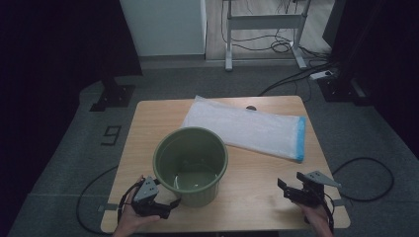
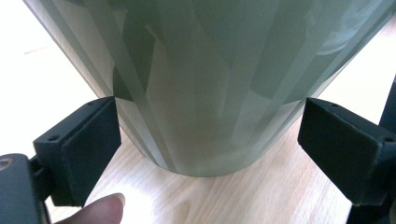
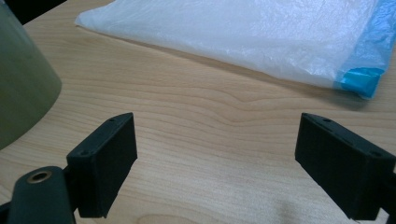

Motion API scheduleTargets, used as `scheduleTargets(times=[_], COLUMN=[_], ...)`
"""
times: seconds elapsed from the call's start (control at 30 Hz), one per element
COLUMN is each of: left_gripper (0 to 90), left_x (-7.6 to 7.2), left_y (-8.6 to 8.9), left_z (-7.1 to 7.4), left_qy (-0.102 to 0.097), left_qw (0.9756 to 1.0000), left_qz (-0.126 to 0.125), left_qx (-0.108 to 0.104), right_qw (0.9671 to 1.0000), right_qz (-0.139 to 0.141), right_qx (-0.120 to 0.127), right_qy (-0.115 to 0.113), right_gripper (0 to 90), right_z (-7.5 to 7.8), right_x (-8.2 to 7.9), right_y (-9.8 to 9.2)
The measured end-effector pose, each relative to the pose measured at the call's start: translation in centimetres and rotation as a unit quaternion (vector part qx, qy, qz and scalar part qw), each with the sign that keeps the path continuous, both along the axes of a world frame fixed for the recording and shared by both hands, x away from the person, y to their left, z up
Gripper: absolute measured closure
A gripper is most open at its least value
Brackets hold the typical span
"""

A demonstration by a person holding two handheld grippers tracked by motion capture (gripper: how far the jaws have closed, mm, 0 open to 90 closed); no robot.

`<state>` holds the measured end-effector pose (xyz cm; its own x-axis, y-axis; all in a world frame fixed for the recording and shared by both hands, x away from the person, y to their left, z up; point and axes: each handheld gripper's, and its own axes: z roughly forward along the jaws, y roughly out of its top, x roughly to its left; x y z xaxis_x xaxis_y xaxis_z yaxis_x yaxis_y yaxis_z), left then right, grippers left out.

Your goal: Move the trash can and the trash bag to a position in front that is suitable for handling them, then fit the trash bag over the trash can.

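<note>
Near the table's point(image 1: 247, 207) front left corner stands the green bucket point(image 1: 190, 165), upright and open at the top. I have my left gripper point(image 1: 165, 203) low against its base, jaws spread wide to either side of the wall without pinching it. My right gripper point(image 1: 291, 190) sits near the front right corner, jaws spread over bare wood. Along the far edge lies a white plastic bag point(image 1: 247, 127) with a blue end.
</note>
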<state>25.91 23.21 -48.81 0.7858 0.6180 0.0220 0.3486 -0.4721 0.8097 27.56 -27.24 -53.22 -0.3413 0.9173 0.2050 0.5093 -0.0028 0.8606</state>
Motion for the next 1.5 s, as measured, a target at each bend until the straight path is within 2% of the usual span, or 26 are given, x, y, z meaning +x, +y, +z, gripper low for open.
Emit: scheduleTargets(times=[0.1,0.2,0.4,0.6,0.77,0.87,0.9,0.93,0.97,1.03,1.07,1.2,1.3,1.5], left_gripper=[5.6,6.6,6.6,6.8,7.4,8.1,8.2,8.2,8.6,9.1,9.6,10.0,9.7,10.6], left_x=[0.6,1.1,2.0,2.4,2.4,2.0,1.7,1.7,1.3,1.1,0.6,0.1,-0.1,-0.1], left_y=[-1.0,-2.1,-3.9,-5.0,-5.3,-4.9,-4.4,-4.4,-3.6,-3.1,-2.2,-1.1,0.0,1.1], left_z=[0.1,0.0,0.1,-0.1,-0.3,-0.2,-0.1,-0.1,-0.1,-0.1,-0.2,-0.3,-0.5,-1.0], left_qy=[0.000,0.002,0.002,0.003,0.002,-0.003,-0.006,-0.006,-0.003,0.000,0.002,0.007,0.008,0.010], left_qw=[1.0000,0.9999,0.9997,0.9997,0.9998,0.9999,0.9998,0.9998,0.9994,0.9992,0.9982,0.9970,0.9962,0.9946], left_qz=[-0.006,-0.014,-0.020,-0.021,-0.018,-0.008,0.008,0.008,0.031,0.040,0.059,0.075,0.085,0.103], left_qx=[0.007,0.005,0.014,0.009,0.007,0.008,0.017,0.017,0.014,0.008,0.004,0.015,0.014,0.008], right_qw=[0.9999,0.9997,0.9996,0.9995,0.9996,0.9997,0.9996,0.9996,0.9996,0.9996,0.9996,0.9996,0.9995,0.9980], right_qz=[0.006,0.014,0.017,0.015,0.009,0.004,0.001,0.000,-0.001,-0.003,-0.005,-0.005,-0.004,0.000], right_qx=[-0.010,-0.020,-0.024,-0.026,-0.026,-0.026,-0.026,-0.027,-0.027,-0.028,-0.027,-0.028,-0.031,-0.063], right_qy=[-0.001,-0.002,-0.002,-0.005,-0.004,-0.004,-0.005,-0.004,-0.004,-0.003,-0.003,-0.004,-0.003,-0.003], right_gripper=[12.5,12.5,12.5,12.5,12.5,12.5,12.6,12.6,12.6,12.6,12.6,13.0,13.3,13.4], right_z=[0.0,0.0,-0.1,0.0,-0.1,-0.2,-0.2,-0.2,-0.2,-0.2,-0.3,-0.2,-0.4,-0.5], right_x=[0.3,0.2,0.0,-0.3,-0.5,-0.7,-0.8,-0.9,-0.9,-1.0,-1.1,-1.2,-1.2,-0.8], right_y=[0.4,0.8,0.9,0.7,0.4,0.2,0.0,-0.1,-0.1,-0.2,-0.2,-0.3,-0.1,0.4])
